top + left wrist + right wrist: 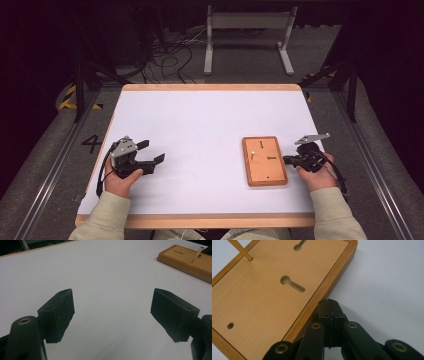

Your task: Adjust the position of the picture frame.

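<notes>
White table with a wood rim, dark room and cables behind. Over on the left, left gripper just hovering low above bare tabletop, jaws wide apart, nothing between them. Right of centre, wooden board lying flat, a thin peg standing in one hole. Far right, right gripper pressed shut and empty, tips right at the board's edge. Looks like an approach or nudge step; next probably needs opening up to grab the board or peg.
</notes>
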